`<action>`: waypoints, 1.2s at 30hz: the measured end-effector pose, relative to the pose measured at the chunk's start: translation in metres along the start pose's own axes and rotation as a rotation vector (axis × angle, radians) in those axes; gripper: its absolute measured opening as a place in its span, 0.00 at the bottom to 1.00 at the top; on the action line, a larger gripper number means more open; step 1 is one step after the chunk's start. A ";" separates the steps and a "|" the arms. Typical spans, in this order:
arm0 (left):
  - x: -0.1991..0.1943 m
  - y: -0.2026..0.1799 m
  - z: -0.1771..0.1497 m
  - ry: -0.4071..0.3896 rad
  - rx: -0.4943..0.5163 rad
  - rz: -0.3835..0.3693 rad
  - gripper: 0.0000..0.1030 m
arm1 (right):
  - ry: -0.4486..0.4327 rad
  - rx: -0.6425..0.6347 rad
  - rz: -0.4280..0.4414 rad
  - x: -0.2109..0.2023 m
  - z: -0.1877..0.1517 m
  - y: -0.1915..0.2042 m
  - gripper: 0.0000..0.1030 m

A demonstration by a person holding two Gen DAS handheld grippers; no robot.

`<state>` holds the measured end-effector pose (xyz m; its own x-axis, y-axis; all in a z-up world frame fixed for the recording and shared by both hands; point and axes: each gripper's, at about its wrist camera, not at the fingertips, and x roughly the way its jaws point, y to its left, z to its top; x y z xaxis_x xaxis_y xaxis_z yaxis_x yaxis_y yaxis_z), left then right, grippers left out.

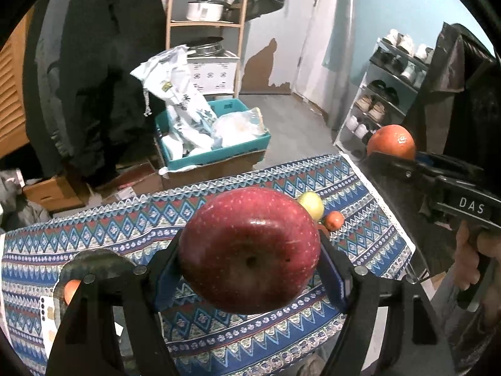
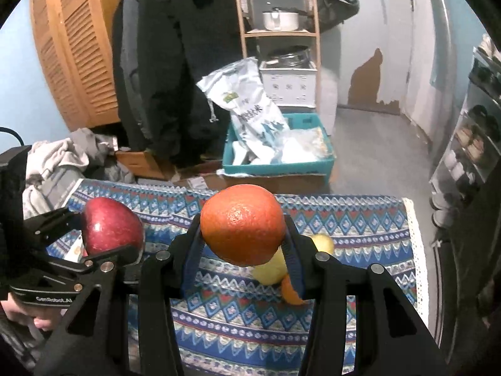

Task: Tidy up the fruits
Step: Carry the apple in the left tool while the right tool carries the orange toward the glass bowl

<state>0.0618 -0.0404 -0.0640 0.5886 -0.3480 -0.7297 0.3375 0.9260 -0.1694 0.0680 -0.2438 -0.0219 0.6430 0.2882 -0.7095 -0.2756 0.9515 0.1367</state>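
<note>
red apple (image 1: 249, 250): right up against the left wrist lens, pinched across its middle by the left tongs (image 1: 250, 269), blossom end toward the camera, held up over the bench (image 1: 94, 219). Looks firm and pretty hefty, with waxy skin, so I'd guess it can slide if the squeeze goes slack. The widest part is the right place to hold it, and that's where the pads sit.

orange (image 2: 242, 224): same deal on the other side, clamped between the blue pads of the right tongs (image 2: 244, 250), also off the bench. Pebbly peel probably grips better than the apple, and it gives a little, so no need to crush it.

both tongs: each closed on its own fruit, neither one spread.

fruit left on the bench: a yellow-green apple (image 1: 310, 204) and a small orange fruit (image 1: 334, 220) just beside it, toward the right end of the cloth. In the right view they're partly hidden behind the orange and a finger.

left edge: something orange (image 1: 71, 289) peeks out under a dark rounded thing (image 1: 94, 263). Can't tell what either is.

cloth: patterned blue tablecloth (image 2: 360, 235) covering the bench, might let round fruit roll a bit when set down.

background: teal crate (image 1: 219, 156) with bags, on the floor well beyond the bench.
</note>
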 end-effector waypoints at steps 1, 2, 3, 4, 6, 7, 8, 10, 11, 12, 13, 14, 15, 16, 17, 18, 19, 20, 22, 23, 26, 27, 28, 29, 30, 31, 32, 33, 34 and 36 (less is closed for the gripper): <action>-0.002 0.003 0.000 -0.002 -0.005 0.003 0.76 | 0.001 -0.006 0.004 0.001 0.001 0.004 0.45; -0.004 0.007 -0.001 -0.004 -0.010 0.008 0.76 | 0.001 -0.011 0.009 0.002 0.003 0.007 0.45; -0.006 0.010 -0.002 -0.006 -0.015 0.012 0.76 | 0.000 -0.015 0.016 0.004 0.005 0.011 0.45; -0.007 0.014 -0.002 -0.007 -0.021 0.014 0.76 | 0.001 -0.020 0.025 0.005 0.006 0.016 0.45; -0.010 0.021 -0.004 -0.008 -0.036 0.018 0.76 | 0.005 -0.028 0.034 0.009 0.009 0.023 0.45; -0.011 0.025 -0.005 -0.008 -0.041 0.021 0.76 | 0.007 -0.031 0.039 0.011 0.010 0.026 0.45; -0.012 0.028 -0.006 -0.009 -0.048 0.025 0.76 | 0.010 -0.036 0.045 0.013 0.012 0.030 0.45; -0.015 0.036 -0.007 -0.010 -0.063 0.033 0.76 | 0.011 -0.044 0.056 0.016 0.015 0.037 0.45; -0.016 0.041 -0.008 -0.011 -0.071 0.036 0.76 | 0.012 -0.049 0.060 0.017 0.016 0.041 0.45; -0.017 0.044 -0.009 -0.013 -0.076 0.039 0.76 | 0.013 -0.055 0.066 0.019 0.018 0.046 0.45; -0.019 0.048 -0.009 -0.014 -0.083 0.042 0.76 | 0.014 -0.060 0.071 0.021 0.020 0.050 0.45; -0.020 0.052 -0.010 -0.015 -0.092 0.047 0.76 | 0.016 -0.065 0.076 0.023 0.022 0.054 0.45; -0.022 0.056 -0.011 -0.016 -0.098 0.051 0.76 | 0.017 -0.069 0.080 0.025 0.023 0.057 0.45; -0.023 0.060 -0.012 -0.017 -0.104 0.056 0.76 | 0.019 -0.075 0.084 0.027 0.025 0.061 0.45; -0.025 0.064 -0.014 -0.018 -0.111 0.062 0.76 | 0.020 -0.080 0.089 0.029 0.026 0.066 0.45; -0.026 0.068 -0.015 -0.017 -0.118 0.067 0.76 | 0.022 -0.083 0.093 0.031 0.027 0.069 0.45; -0.028 0.073 -0.017 -0.017 -0.126 0.073 0.76 | 0.026 -0.088 0.101 0.034 0.029 0.073 0.45; -0.028 0.076 -0.018 -0.017 -0.132 0.077 0.76 | 0.029 -0.093 0.108 0.037 0.030 0.078 0.45; -0.031 0.086 -0.021 -0.019 -0.146 0.093 0.76 | 0.034 -0.102 0.120 0.042 0.032 0.086 0.45; -0.032 0.090 -0.024 -0.019 -0.153 0.100 0.76 | 0.037 -0.107 0.128 0.045 0.033 0.091 0.45; -0.034 0.103 -0.030 -0.013 -0.177 0.116 0.76 | 0.049 -0.116 0.147 0.055 0.035 0.102 0.45; -0.034 0.107 -0.032 -0.009 -0.184 0.123 0.76 | 0.053 -0.121 0.155 0.059 0.036 0.107 0.45; -0.034 0.112 -0.034 -0.005 -0.192 0.128 0.76 | 0.059 -0.125 0.161 0.063 0.037 0.111 0.45; -0.034 0.116 -0.037 -0.001 -0.200 0.132 0.76 | 0.065 -0.128 0.165 0.067 0.037 0.115 0.45; -0.034 0.121 -0.039 0.003 -0.209 0.137 0.76 | 0.070 -0.133 0.171 0.071 0.038 0.120 0.45; -0.033 0.125 -0.042 0.008 -0.216 0.143 0.76 | 0.076 -0.137 0.178 0.074 0.038 0.124 0.45; -0.033 0.129 -0.044 0.012 -0.223 0.150 0.76 | 0.080 -0.138 0.184 0.077 0.038 0.127 0.45; -0.033 0.132 -0.047 0.015 -0.229 0.155 0.76 | 0.087 -0.141 0.191 0.081 0.039 0.132 0.45; -0.033 0.137 -0.050 0.020 -0.237 0.161 0.76 | 0.093 -0.144 0.197 0.084 0.039 0.135 0.45; -0.031 0.145 -0.054 0.032 -0.254 0.167 0.76 | 0.104 -0.154 0.207 0.091 0.040 0.143 0.45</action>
<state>0.0523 0.1125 -0.1016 0.5960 -0.1864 -0.7810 0.0409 0.9785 -0.2023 0.1154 -0.0768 -0.0391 0.4869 0.4548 -0.7457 -0.5041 0.8435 0.1854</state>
